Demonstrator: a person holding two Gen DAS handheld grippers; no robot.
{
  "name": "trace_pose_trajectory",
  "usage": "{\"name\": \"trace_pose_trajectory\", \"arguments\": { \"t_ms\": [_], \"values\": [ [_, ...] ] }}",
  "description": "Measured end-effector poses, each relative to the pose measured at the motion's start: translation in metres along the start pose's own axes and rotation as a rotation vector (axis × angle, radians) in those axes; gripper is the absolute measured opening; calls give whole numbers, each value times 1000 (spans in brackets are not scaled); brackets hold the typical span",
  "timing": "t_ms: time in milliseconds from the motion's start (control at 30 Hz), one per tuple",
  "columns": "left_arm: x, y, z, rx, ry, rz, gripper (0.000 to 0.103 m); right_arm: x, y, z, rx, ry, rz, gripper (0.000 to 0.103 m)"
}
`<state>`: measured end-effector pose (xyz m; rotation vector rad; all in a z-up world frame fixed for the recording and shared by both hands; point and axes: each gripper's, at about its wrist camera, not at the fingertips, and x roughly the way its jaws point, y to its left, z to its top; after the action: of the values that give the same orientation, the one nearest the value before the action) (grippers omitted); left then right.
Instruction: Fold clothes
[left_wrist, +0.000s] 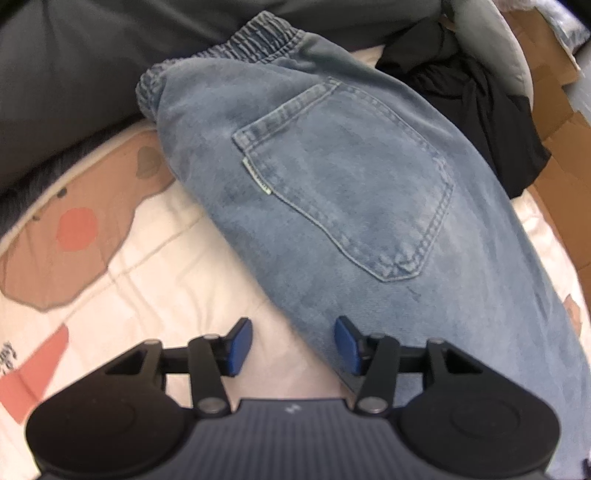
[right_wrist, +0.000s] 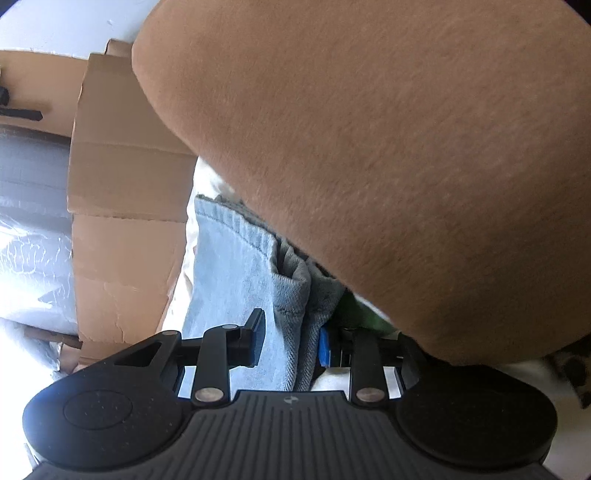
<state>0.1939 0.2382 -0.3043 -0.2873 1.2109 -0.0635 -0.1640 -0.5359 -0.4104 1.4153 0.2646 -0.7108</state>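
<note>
A bed (left_wrist: 155, 266) with a cream quilt printed in tan and coral shapes carries the work, backed by a dark grey cushion (left_wrist: 74, 66) at the far left and flattened cardboard boxes (right_wrist: 122, 206) along the right side. The jeans (left_wrist: 332, 177) lie across the quilt, folded lengthwise with a back pocket up, the elastic waistband at the far end and the legs running toward the near right. The left gripper (left_wrist: 293, 343) hovers at the near-left edge of the denim, its blue-padded fingers (left_wrist: 240, 345) spread apart with nothing pinched — one over bare quilt, the other over the cloth. The right gripper (right_wrist: 290, 341) is closed on a bunched layer of the denim near the hem, pads pressing both sides; a bare limb of the person (right_wrist: 388, 166) fills most of that view and hides the rest. Denim like this should be moderately heavy, soft but with body, unlikely to slip, and it will probably hold a crease; the stitched hem and the waistband look like the firmest places to grasp. Open quilt lies to the left for laying a fold, while black clothing (left_wrist: 461, 110) and the cardboard crowd the right edge.
</note>
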Motion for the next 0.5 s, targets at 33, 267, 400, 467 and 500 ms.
{"name": "trace_pose_trajectory", "arguments": {
  "t_ms": [33, 267, 400, 467, 500],
  "values": [
    [-1, 1, -2, -14, 5, -15, 51, 2, 2, 0, -5, 2, 0, 35],
    [-5, 3, -19, -40, 61, -133, 45, 13, 24, -8, -107, -19, -34, 8],
    [-7, 10, -30, -90, 88, -195, 44, 17, 43, -9, -142, -38, -32, 7],
    [-7, 9, -35, -101, 104, -235, 44, 19, 52, -8, -154, -38, -29, 7],
    [-7, 7, -38, -95, 114, -259, 44, 20, 56, -8, -160, -37, -28, 7]
  ]
}}
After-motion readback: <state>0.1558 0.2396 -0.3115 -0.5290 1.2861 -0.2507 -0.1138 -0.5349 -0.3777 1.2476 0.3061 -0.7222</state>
